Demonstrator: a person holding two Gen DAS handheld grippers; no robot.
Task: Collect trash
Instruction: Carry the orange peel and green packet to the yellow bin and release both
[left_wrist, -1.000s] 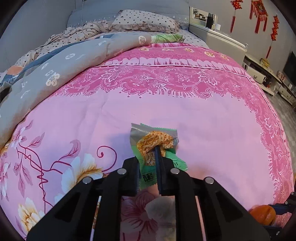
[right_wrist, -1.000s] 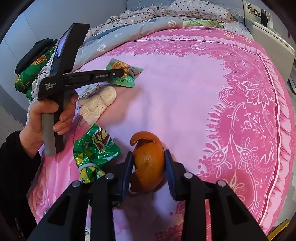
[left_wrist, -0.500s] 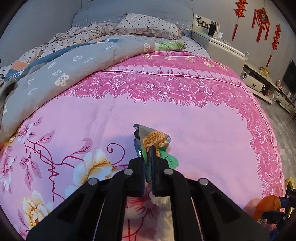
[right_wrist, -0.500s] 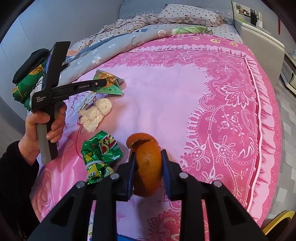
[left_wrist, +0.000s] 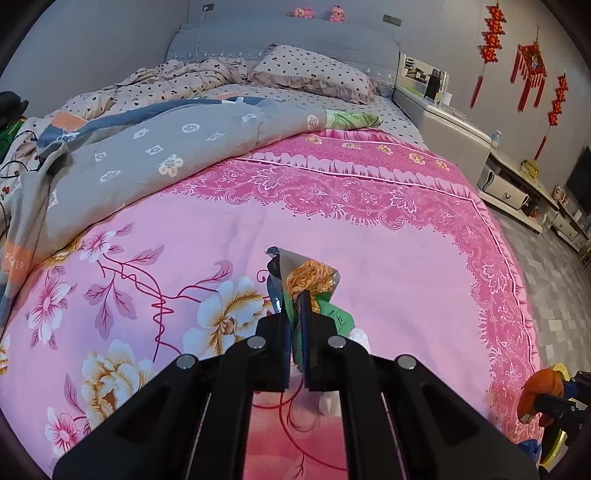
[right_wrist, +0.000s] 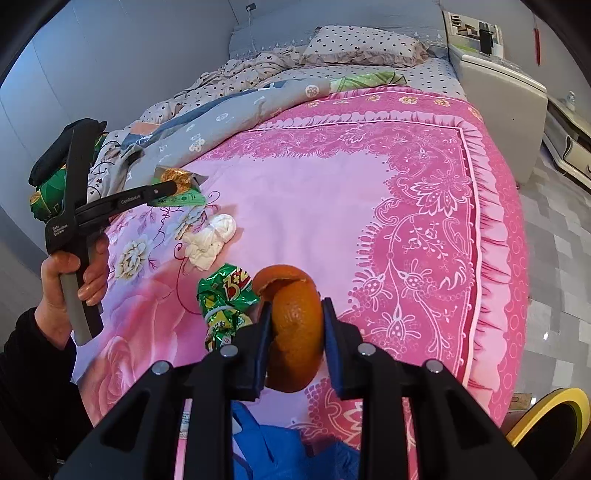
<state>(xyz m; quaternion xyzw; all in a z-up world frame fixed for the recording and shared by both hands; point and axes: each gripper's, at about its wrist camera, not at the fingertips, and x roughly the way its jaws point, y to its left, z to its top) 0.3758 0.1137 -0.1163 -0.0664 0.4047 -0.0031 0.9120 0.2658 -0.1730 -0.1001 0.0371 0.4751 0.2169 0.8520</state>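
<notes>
My left gripper (left_wrist: 295, 306) is shut on a green and silver snack wrapper (left_wrist: 310, 280) and holds it above the pink bedspread (left_wrist: 388, 258). It also shows in the right wrist view (right_wrist: 168, 188), with the wrapper (right_wrist: 181, 184) in its jaws. My right gripper (right_wrist: 295, 314) is shut on an orange peel (right_wrist: 295, 325) lifted off the bed; the peel also shows in the left wrist view (left_wrist: 539, 387). A crumpled white tissue (right_wrist: 210, 240) and a crumpled green wrapper (right_wrist: 225, 299) lie on the bedspread between the grippers.
A grey quilt (left_wrist: 147, 155) and a dotted pillow (left_wrist: 314, 70) lie at the head of the bed. A blue bag (right_wrist: 277, 446) is below my right gripper. A yellow-rimmed bin (right_wrist: 546, 413) stands on the floor at the right. A white nightstand (left_wrist: 443, 125) is beside the bed.
Both grippers have risen and pulled back from the bed. The left one closed on the snack wrapper and lifted it; the right one lifted the orange peel.
</notes>
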